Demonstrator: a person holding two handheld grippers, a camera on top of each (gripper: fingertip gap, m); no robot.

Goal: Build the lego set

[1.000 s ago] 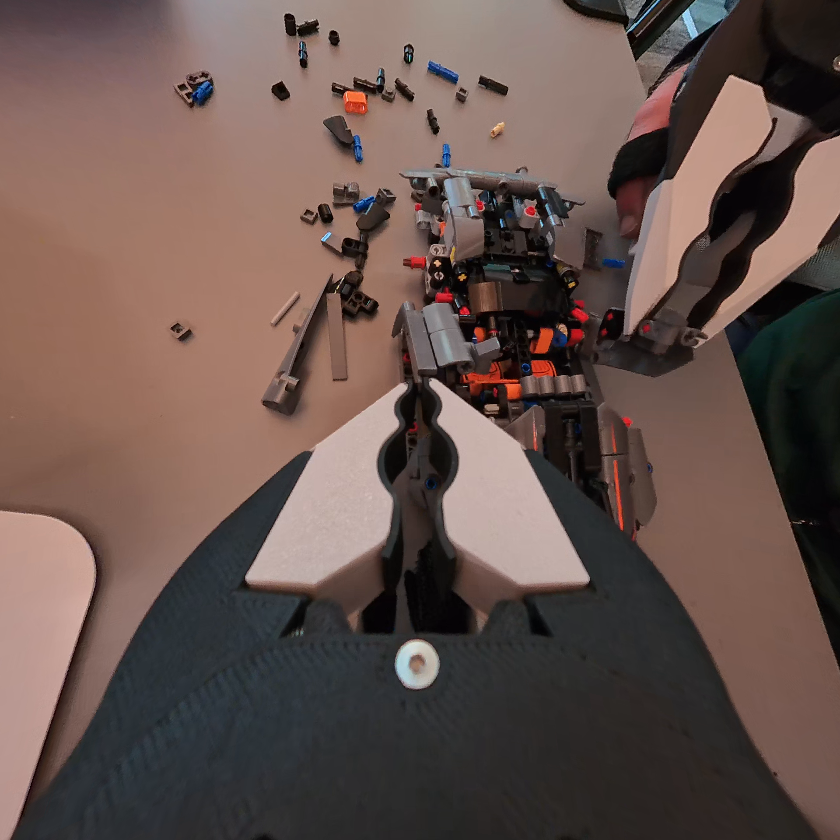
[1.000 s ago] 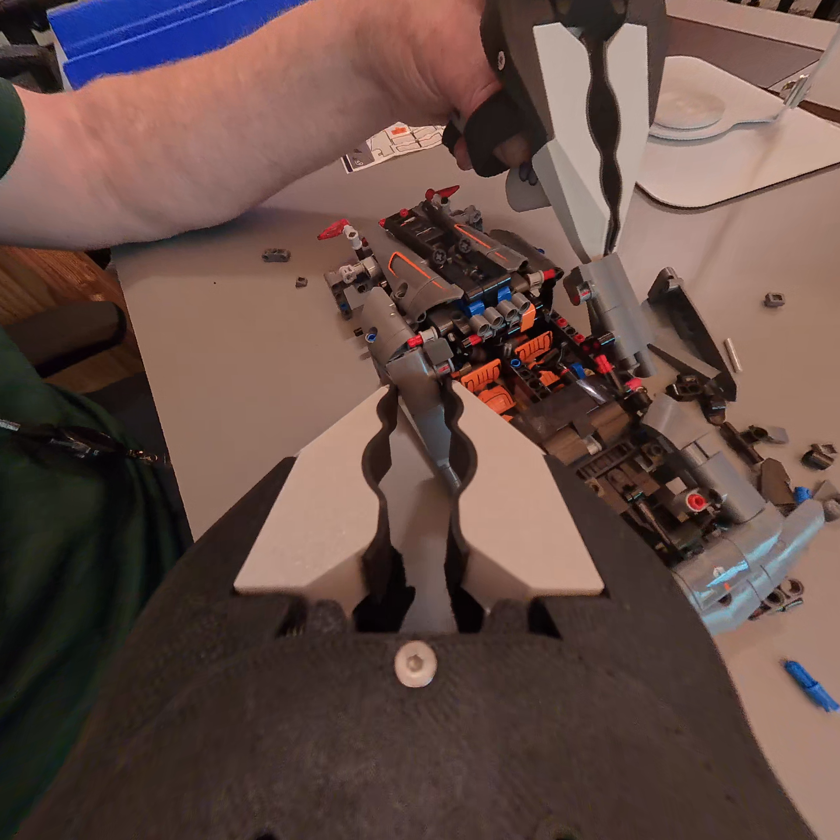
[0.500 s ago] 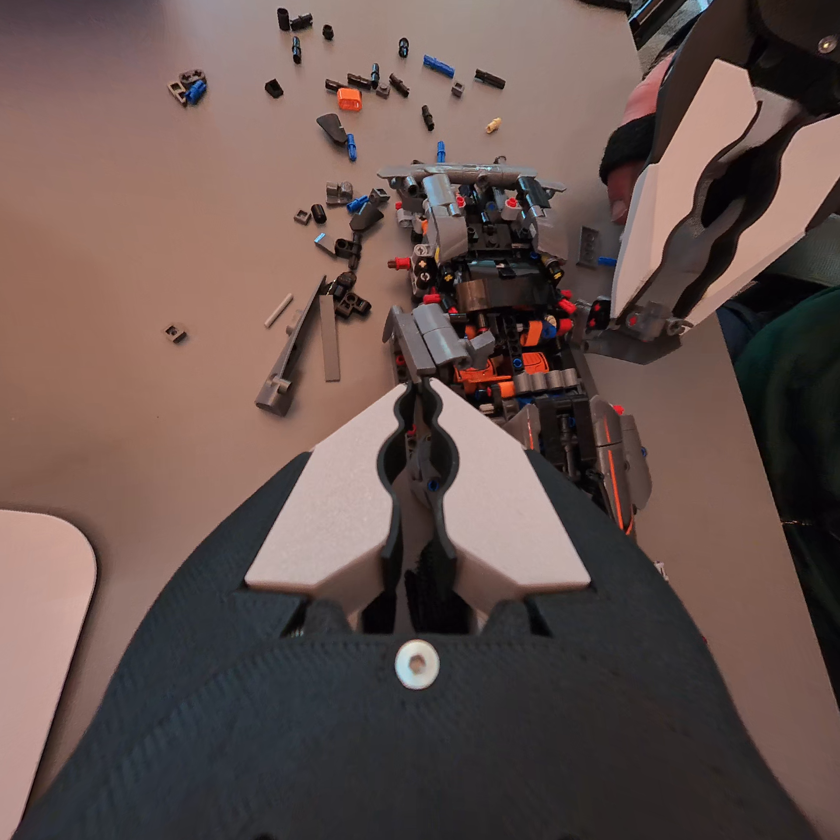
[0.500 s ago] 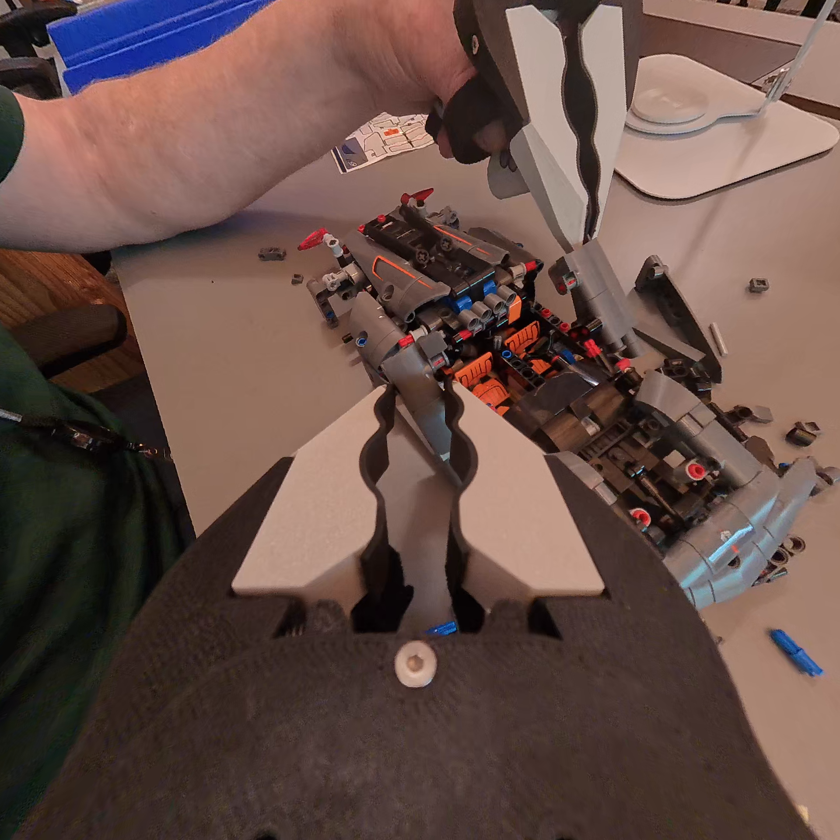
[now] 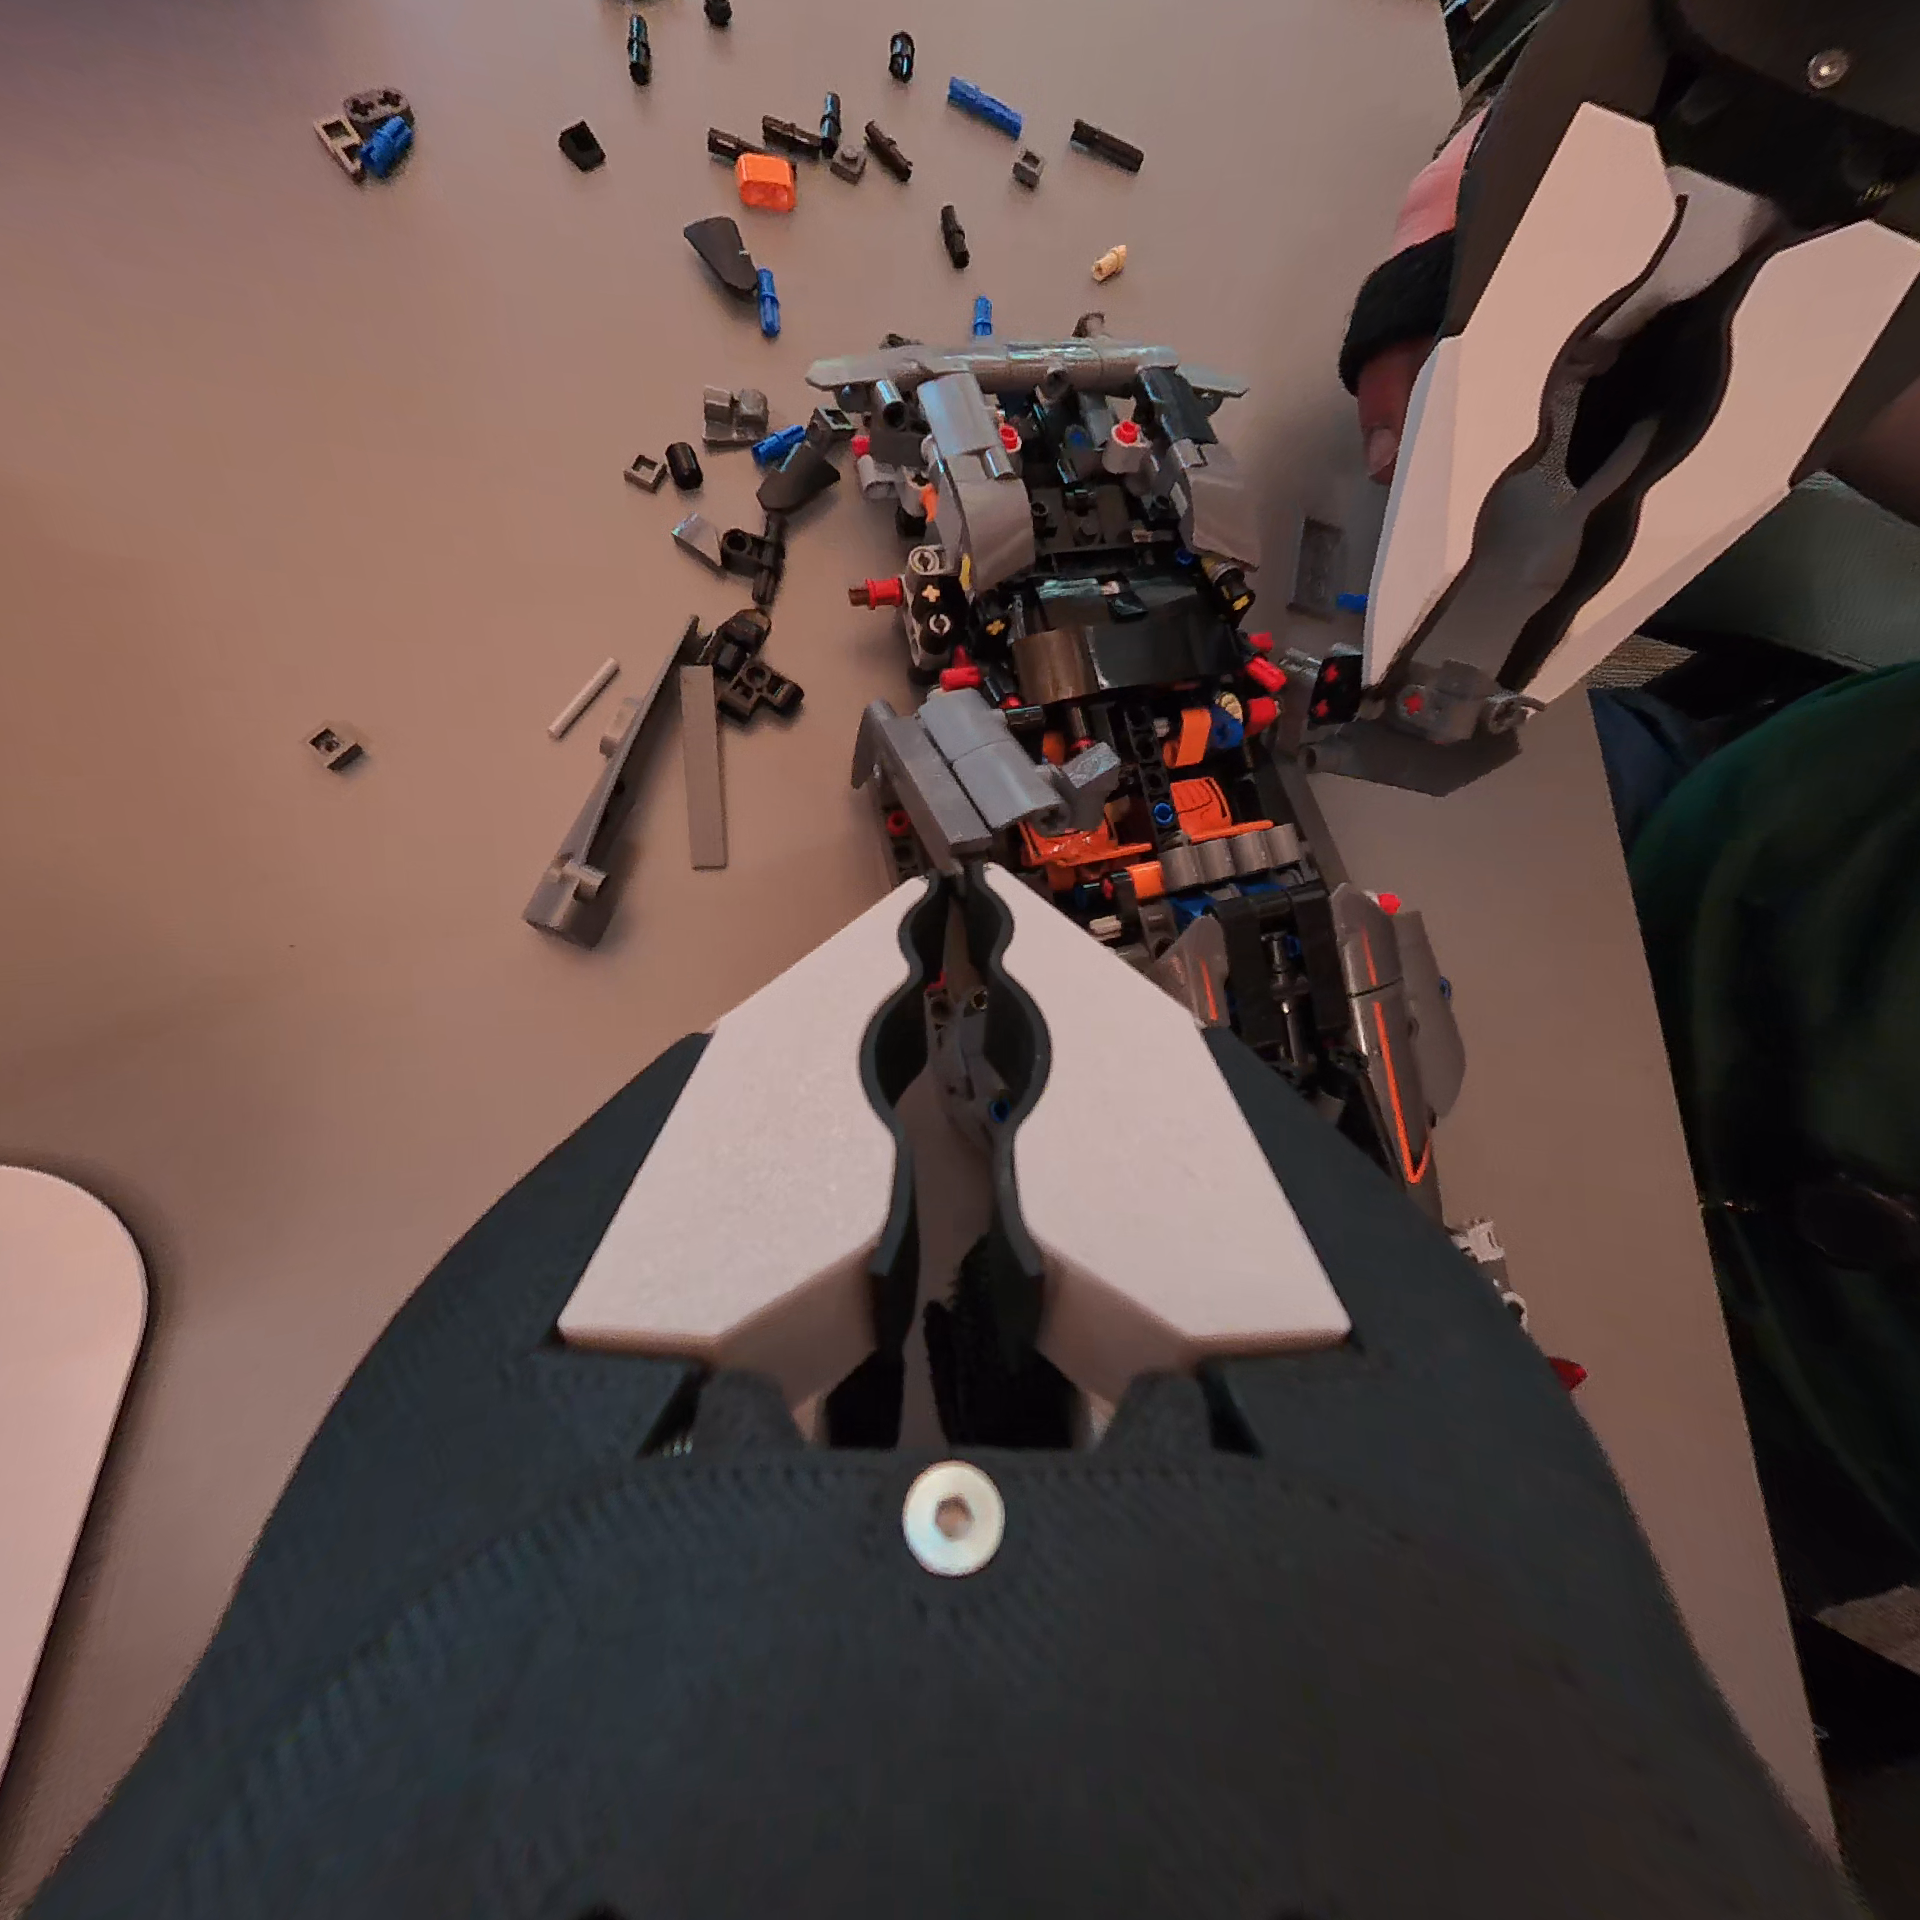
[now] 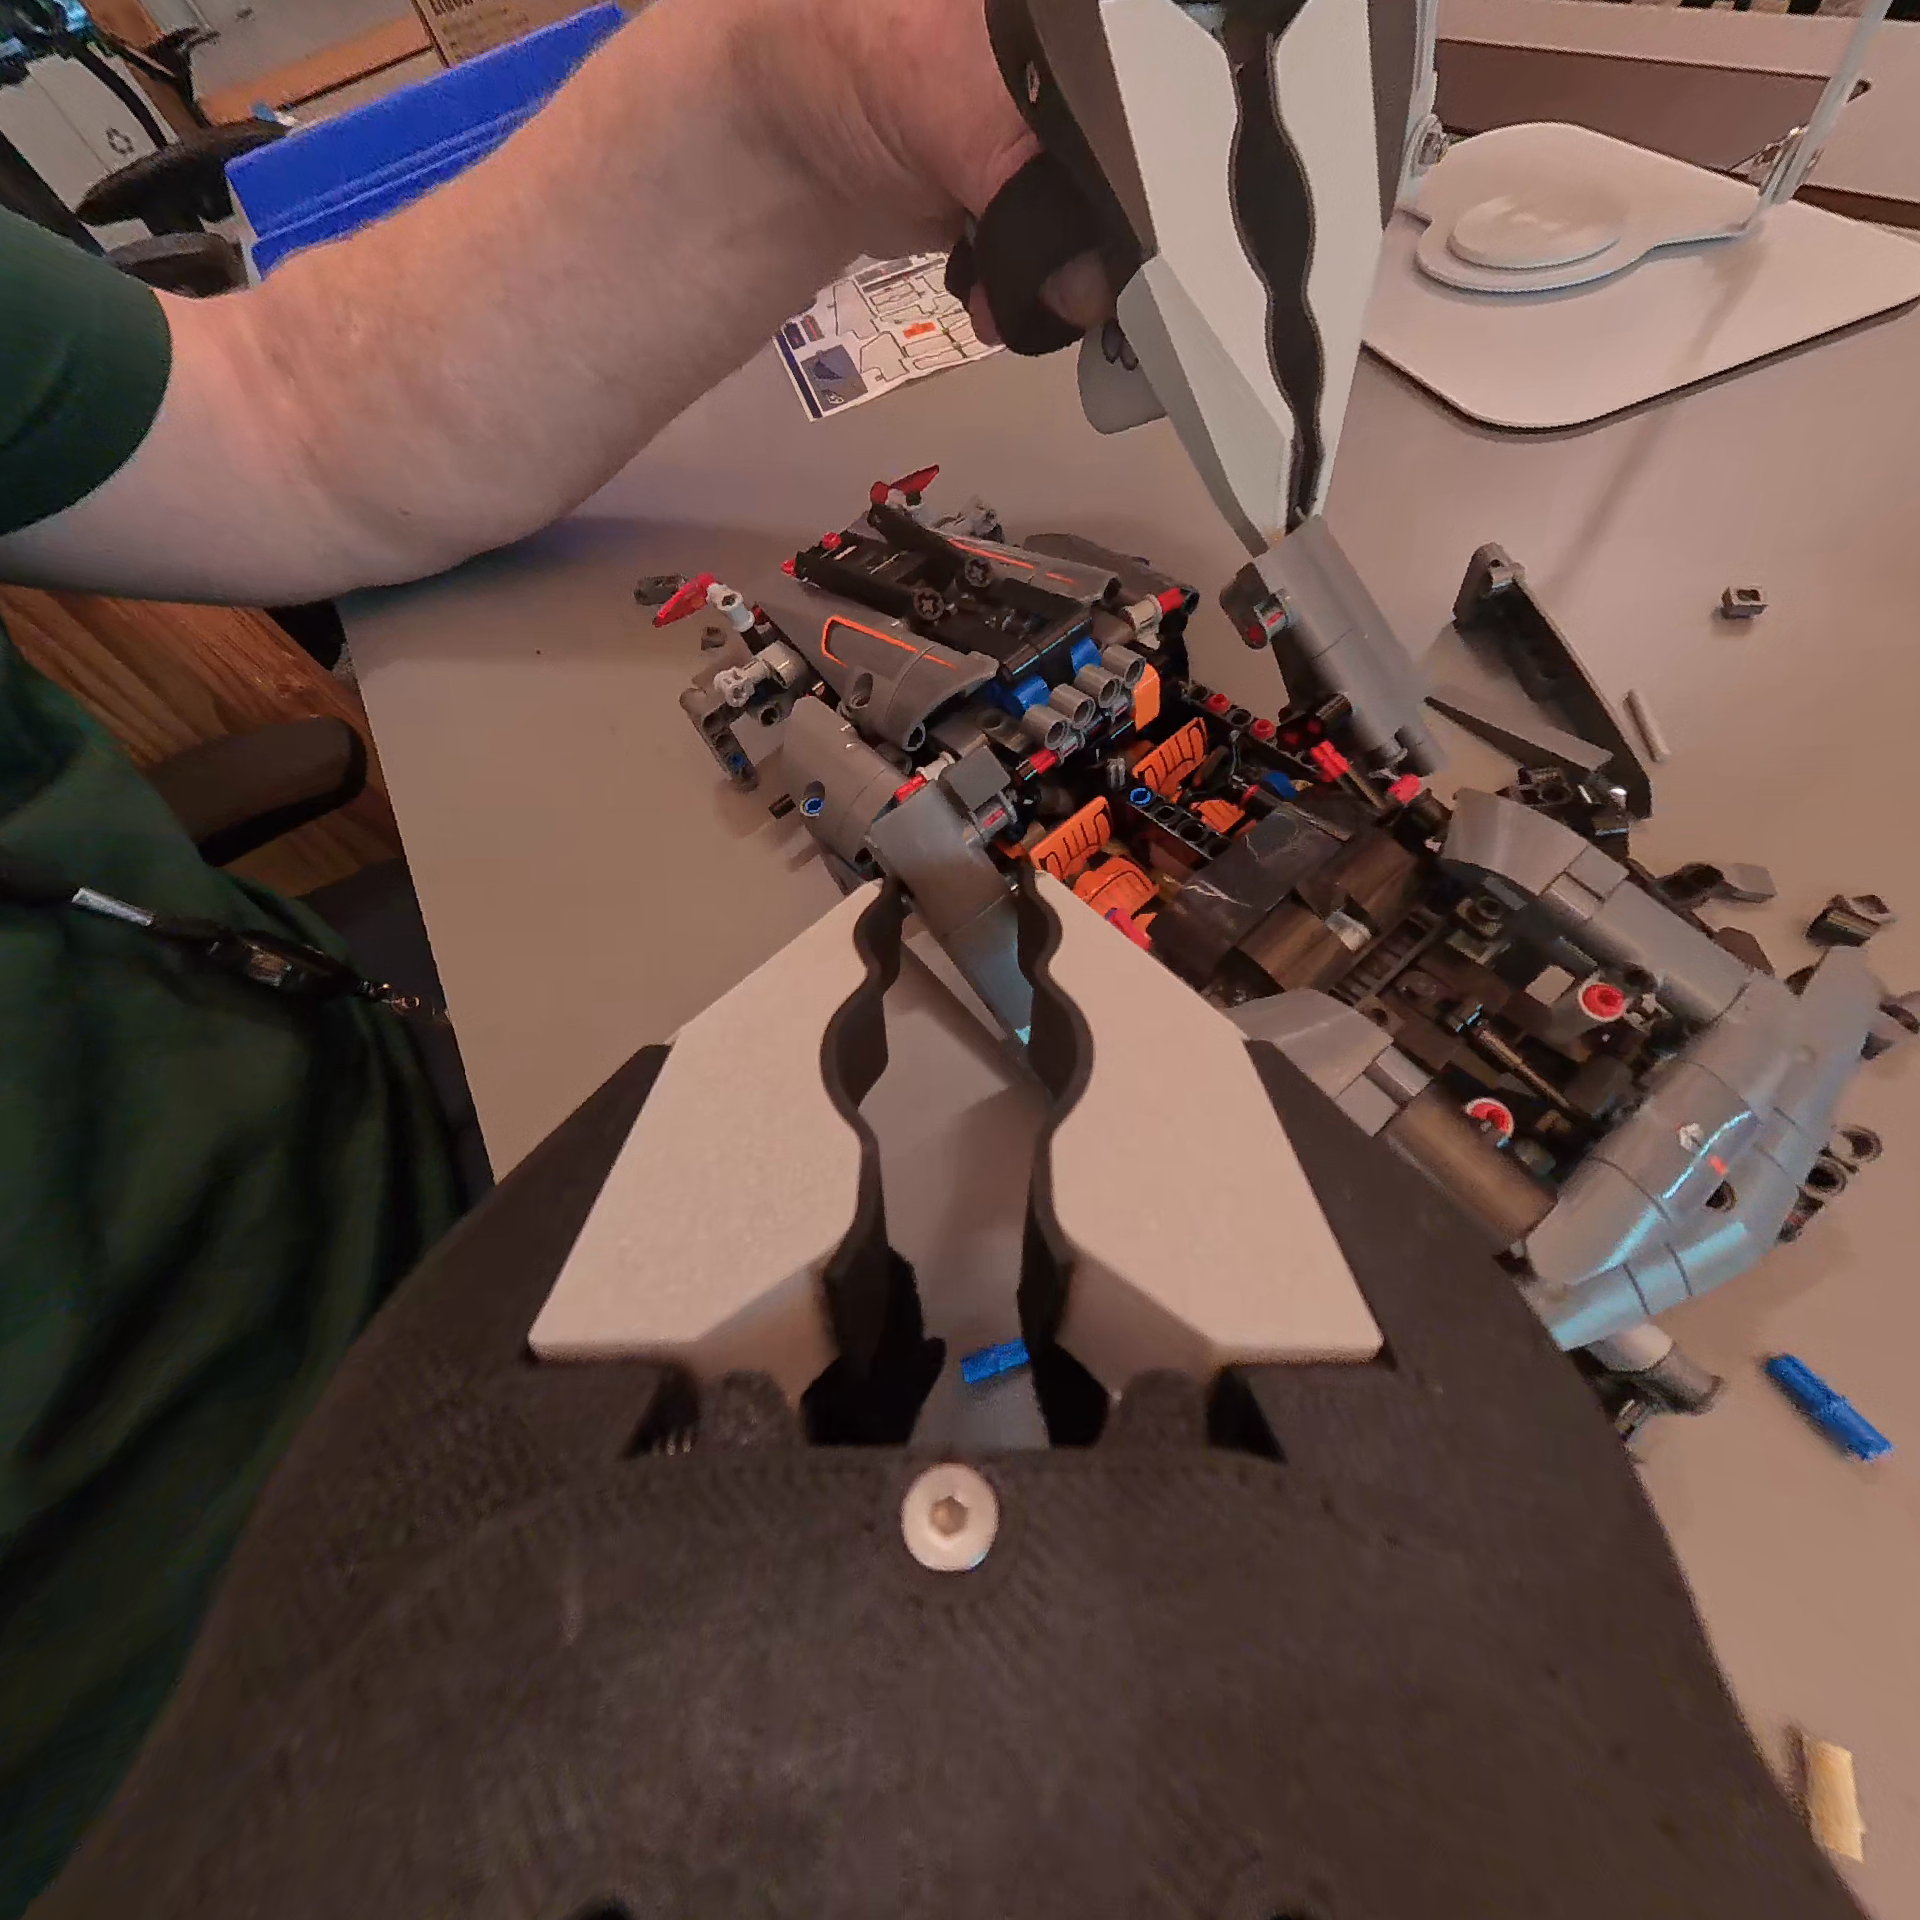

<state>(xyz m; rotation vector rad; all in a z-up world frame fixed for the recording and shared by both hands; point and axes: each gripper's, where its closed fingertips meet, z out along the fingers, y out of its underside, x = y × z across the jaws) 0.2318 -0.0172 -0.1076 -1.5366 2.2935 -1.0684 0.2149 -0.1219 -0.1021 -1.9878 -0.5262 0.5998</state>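
the lego car (image 5: 1101, 665) lies on the grey counter (image 5: 260, 520), half built, with grey body panels, black beams and orange seats inside. it sits between the two tongs.

the left tongs (image 5: 961, 888) are pinched narrow on a grey side panel (image 5: 961, 769) on the car's left side. the panel's thin end runs down between the fingers, and its wide end sticks out past the tips and is joined to the car. in the right wrist view the same tongs (image 6: 1299, 509) come down from above with their tips on the top edge of that panel (image 6: 1330, 644), which stands up tilted.

the right tongs (image 6: 951, 894) are closed on another grey panel (image 6: 951, 873) on the other side of the car. it is wedged between the two fingers near the tips, slanting toward the right finger. in the left wrist view these tongs (image 5: 1455, 696) hold it by the counter's edge, just beside the car.

many small loose pieces (image 5: 769, 182) in black, blue, grey and orange lie scattered on the counter beyond the car. a long grey beam (image 5: 613, 800) and a flat grey strip (image 5: 701, 764) lie near the car's left side. a blue pin (image 6: 1823, 1408) lies by the car's nose. a folded paper sheet (image 6: 883, 332) lies farther back under the person's arm (image 6: 520, 312).
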